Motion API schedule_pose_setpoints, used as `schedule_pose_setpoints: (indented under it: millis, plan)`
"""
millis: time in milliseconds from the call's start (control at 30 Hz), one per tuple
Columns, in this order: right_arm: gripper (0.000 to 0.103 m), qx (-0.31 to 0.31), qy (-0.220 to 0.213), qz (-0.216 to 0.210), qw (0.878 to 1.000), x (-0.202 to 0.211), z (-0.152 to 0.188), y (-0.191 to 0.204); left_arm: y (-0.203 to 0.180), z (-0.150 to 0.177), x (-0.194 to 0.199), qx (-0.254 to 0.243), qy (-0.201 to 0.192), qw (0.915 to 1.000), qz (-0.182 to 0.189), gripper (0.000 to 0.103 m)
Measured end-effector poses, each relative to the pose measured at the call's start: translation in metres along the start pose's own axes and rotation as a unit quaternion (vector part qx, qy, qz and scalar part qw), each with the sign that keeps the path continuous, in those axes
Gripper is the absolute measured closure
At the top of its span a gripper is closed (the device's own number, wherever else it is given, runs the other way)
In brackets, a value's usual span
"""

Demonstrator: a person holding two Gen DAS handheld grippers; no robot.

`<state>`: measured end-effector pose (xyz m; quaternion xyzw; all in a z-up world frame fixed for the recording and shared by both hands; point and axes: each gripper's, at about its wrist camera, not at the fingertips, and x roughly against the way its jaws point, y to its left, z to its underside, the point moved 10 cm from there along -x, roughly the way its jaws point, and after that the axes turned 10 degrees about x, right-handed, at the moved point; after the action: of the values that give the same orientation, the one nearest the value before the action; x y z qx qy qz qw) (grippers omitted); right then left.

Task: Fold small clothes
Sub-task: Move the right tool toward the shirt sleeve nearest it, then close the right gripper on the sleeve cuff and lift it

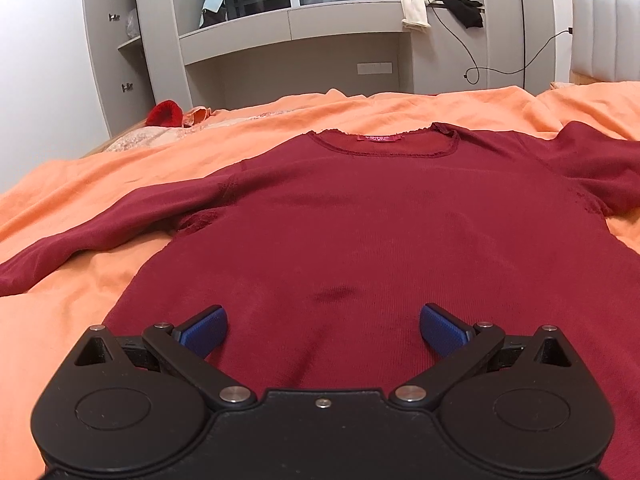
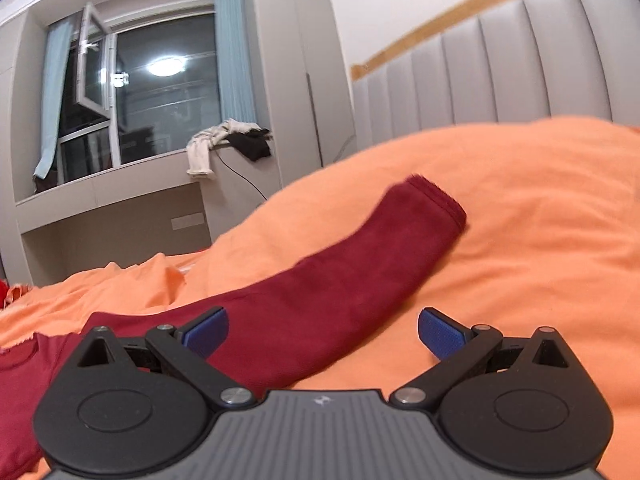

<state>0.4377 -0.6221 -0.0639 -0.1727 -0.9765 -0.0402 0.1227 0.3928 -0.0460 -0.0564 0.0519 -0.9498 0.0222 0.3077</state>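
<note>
- Shirt [image 1: 360, 220] lies flat on orange bedding [image 1: 100, 184], knit soft and limp.
- Left gripper [image 1: 323, 330] hovers wide above the hem, empty.
- Right gripper [image 2: 323, 330] gapes over the sleeve [image 2: 352, 272]; cuff [image 2: 438, 200] looks the best pinch.

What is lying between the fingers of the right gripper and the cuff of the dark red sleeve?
In the right wrist view, only the sleeve itself and bare orange bedsheet lie between the open right gripper and the cuff.
</note>
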Motion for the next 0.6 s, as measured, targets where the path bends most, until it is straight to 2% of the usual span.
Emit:
schedule_pose_setpoints:
  millis: [133,333,400,467,500,533,567,600]
  plan:
    - [0.000,-0.032,-0.004,0.028,0.999,-0.016,-0.008,-0.023,0.000,0.001,0.000,0.001,0.000,1.0000,0.000,0.000]
    - [0.000,-0.104,-0.004,0.039,0.994,-0.045,-0.012,-0.061,-0.001,0.002,0.000,0.001,-0.002,1.0000,0.001,0.000]
    - [0.000,-0.108,-0.015,0.043,0.993,-0.050,-0.015,-0.064,-0.001,0.002,-0.001,0.000,-0.002,1.0000,0.001,0.000]
    - [0.006,-0.106,-0.020,0.054,0.993,-0.053,-0.016,-0.065,0.000,0.002,-0.001,-0.001,-0.002,1.0000,0.000,0.000]
    - [0.014,-0.103,-0.021,0.059,0.993,-0.055,-0.016,-0.066,-0.001,0.003,-0.001,-0.003,-0.002,1.0000,0.000,0.000]
    - [0.027,-0.102,-0.024,0.061,0.993,-0.056,-0.016,-0.065,-0.001,0.003,-0.001,-0.004,-0.003,1.0000,-0.001,0.000]
    - [0.034,-0.103,-0.025,0.062,0.992,-0.057,-0.016,-0.066,0.000,0.003,-0.001,-0.004,-0.003,1.0000,-0.001,0.000]
    - [0.050,-0.106,-0.026,0.063,0.992,-0.056,-0.017,-0.067,-0.001,0.003,-0.001,-0.004,-0.003,1.0000,-0.001,0.000]
